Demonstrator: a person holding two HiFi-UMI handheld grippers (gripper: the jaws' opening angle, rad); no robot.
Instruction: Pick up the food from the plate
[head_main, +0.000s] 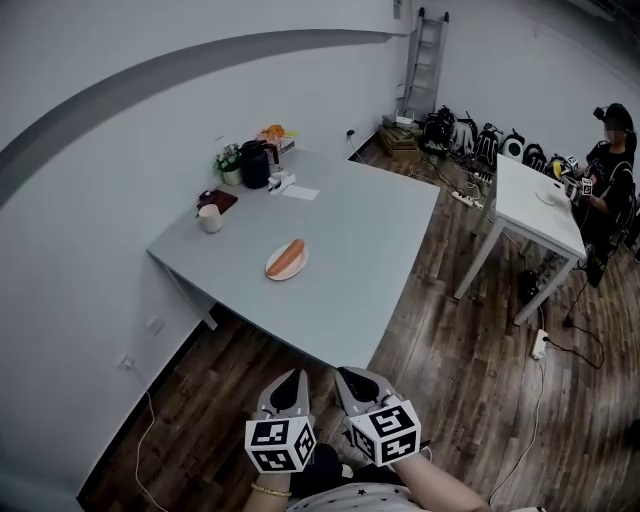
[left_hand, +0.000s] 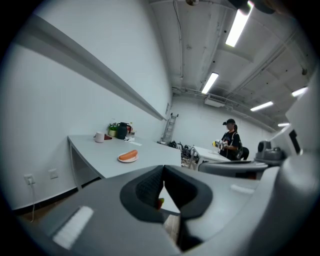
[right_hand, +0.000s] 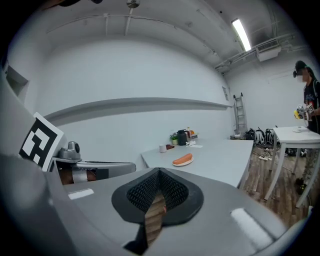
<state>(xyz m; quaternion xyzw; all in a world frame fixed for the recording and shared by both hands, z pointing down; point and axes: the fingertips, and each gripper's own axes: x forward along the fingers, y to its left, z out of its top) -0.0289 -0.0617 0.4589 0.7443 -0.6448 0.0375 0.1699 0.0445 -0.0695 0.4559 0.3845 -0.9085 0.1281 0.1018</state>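
An orange-red sausage (head_main: 288, 256) lies on a small white plate (head_main: 272, 271) near the middle of the grey table (head_main: 370, 250). My left gripper (head_main: 293, 380) and right gripper (head_main: 347, 378) hang side by side over the wooden floor, short of the table's near corner. Both are shut and hold nothing. In the left gripper view the shut left gripper (left_hand: 163, 170) points toward the sausage (left_hand: 128, 155) far ahead. The right gripper view has the right gripper (right_hand: 159, 172) with its tips together and the sausage (right_hand: 183, 159) beyond them.
At the table's far end stand a white mug (head_main: 210, 218), a dark kettle (head_main: 256, 165), a small plant (head_main: 230, 160) and a sheet of paper (head_main: 300, 192). A person (head_main: 610, 180) works at a white table (head_main: 535, 205) on the right. A ladder (head_main: 425, 60) and bags line the back wall.
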